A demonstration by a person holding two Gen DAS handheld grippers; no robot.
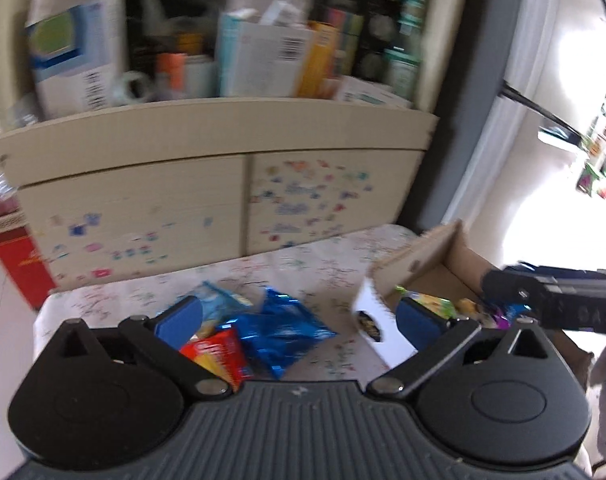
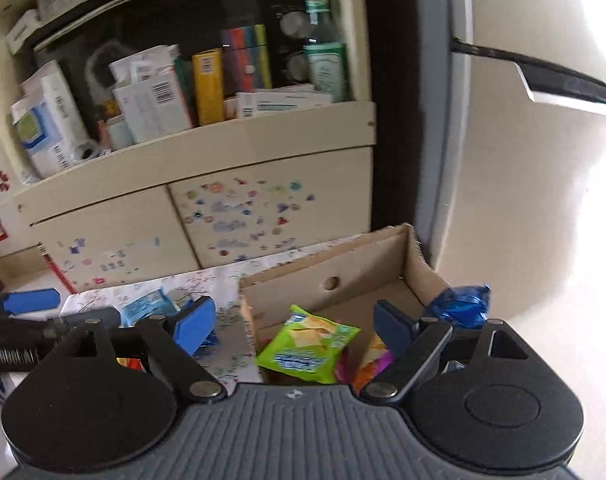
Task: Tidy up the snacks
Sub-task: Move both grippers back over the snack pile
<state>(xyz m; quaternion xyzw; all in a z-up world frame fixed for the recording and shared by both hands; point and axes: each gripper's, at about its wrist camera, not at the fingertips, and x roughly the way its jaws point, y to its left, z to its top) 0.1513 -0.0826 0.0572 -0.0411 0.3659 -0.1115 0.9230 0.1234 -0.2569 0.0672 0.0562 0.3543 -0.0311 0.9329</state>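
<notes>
In the left wrist view my left gripper [image 1: 299,322] stands open above loose snacks on the table: a blue foil packet [image 1: 281,332], a red and yellow packet [image 1: 219,354] and a light blue packet [image 1: 219,300]. Nothing is between its pads. My right gripper [image 2: 295,326] is open over the cardboard box [image 2: 343,268]. In the box lie a green chip packet [image 2: 311,344] and an orange and purple packet [image 2: 373,356], neither pressed by the pads. Another blue foil packet [image 2: 459,304] sits at the box's right wall. The box [image 1: 423,256] is right of the left gripper.
The low table [image 1: 303,264] has a white scribbled cover. Behind it stands a cream cabinet [image 1: 239,200] with stickers on its doors and a shelf crammed with boxes and bottles. A red carton [image 1: 19,256] stands on the floor at left. The right tool's dark body [image 1: 551,300] hangs over the box.
</notes>
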